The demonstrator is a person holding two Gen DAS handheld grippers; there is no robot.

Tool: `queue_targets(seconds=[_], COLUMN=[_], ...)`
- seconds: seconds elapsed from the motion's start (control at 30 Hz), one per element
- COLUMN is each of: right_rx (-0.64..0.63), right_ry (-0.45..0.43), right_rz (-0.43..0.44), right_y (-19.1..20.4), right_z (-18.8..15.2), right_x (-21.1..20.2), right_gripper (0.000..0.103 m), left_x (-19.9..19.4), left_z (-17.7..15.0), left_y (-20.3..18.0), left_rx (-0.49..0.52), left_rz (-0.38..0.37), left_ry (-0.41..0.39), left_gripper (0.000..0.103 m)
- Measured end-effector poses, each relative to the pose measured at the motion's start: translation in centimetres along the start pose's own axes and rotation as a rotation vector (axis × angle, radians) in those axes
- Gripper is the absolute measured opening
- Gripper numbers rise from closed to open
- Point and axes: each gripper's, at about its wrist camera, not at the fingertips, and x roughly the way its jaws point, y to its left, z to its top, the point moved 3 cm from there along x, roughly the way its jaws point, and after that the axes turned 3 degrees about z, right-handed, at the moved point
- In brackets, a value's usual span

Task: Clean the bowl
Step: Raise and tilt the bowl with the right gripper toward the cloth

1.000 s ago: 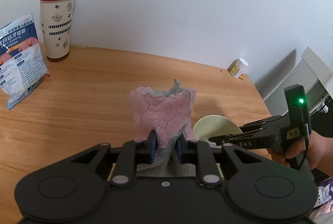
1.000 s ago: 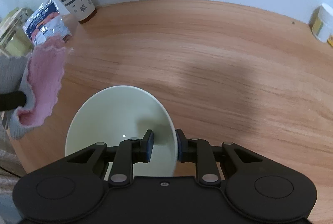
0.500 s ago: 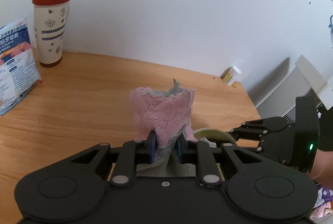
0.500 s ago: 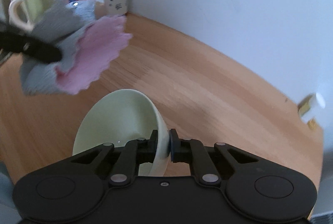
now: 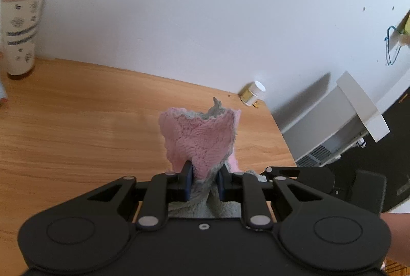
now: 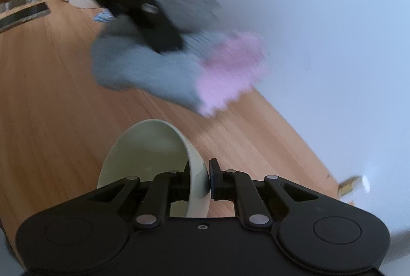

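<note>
With the right gripper (image 6: 199,180) clamped on the rim of the bowl (image 6: 151,147), lifted and tilted above the table (image 6: 51,86), the left gripper (image 5: 202,180) pinches the cloth (image 5: 202,132), which must next enter the bowl to wipe.

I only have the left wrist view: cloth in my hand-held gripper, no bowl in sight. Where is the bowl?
Observer: The bowl is clamped by its rim in the right hand-held gripper, one finger inside, one outside.
Operator: Is it upright?
Observer: No, tilted, its opening turned toward the cloth.
Operator: Is the cloth inside it?
Observer: Not yet; the cloth hangs above the bowl from the left hand-held gripper, apart from it.
</note>
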Motion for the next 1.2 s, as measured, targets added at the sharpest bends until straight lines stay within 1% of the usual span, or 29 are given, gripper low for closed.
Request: queue_targets(seconds=[0.13,0.23,0.37,0.47,0.57,0.7,0.8,0.87,0.93,1.0,1.2], right_rx=[-0.038,-0.054,-0.067,-0.077,-0.069,-0.056,-0.068,-0.072,-0.057,-0.040,-0.068], right_ry=[-0.014,-0.018,-0.027,-0.030,-0.031,-0.027,0.006,0.029,0.049,0.068,0.128], right_rz=[-0.016,-0.028,-0.037,-0.043,-0.045,-0.043,-0.059,-0.068,-0.069,-0.069,-0.053], right_y=[0.4,0.4,0.5,0.4,0.1,-0.3,-0.4,-0.6,-0.9,-1.2,-1.9], right_z=[-0.1,-0.2,-0.4,-0.6,-0.9,-1.1,-0.9,-0.7,-0.5,-0.2,0.7], right_x=[-0.3,-0.5,-0.9,-1.1,-1.2,-1.4,-1.4,-1.5,-1.7,-1.8,-1.5], right_gripper=[0.012,0.012,0.012,0.011,0.011,0.012,0.012,0.013,0.013,0.013,0.015], left_x=[1.4,2.2,3.2,3.8,3.7,3.6,3.6,3.6,3.5,3.6,3.6], left_z=[-0.2,-0.5,-0.8,-0.9,-1.0,-1.1,-1.2,-1.4,-1.4,-1.4,-1.4], left_y=[-0.3,-0.7,-1.2,-1.1,-0.8,-0.9,-1.5,-2.1,-2.4,-2.5,-2.2], left_rx=[-0.001,0.031,0.066,0.068,0.071,0.066,0.075,0.103,0.113,0.108,0.075], left_rz=[-0.007,0.004,0.013,0.011,0.027,0.027,0.010,0.005,-0.005,-0.010,-0.033], left_ry=[0.040,0.068,0.089,0.102,0.113,0.123,0.128,0.130,0.133,0.136,0.143], left_gripper=[0.018,0.018,0.018,0.018,0.018,0.018,0.018,0.018,0.018,0.018,0.018])
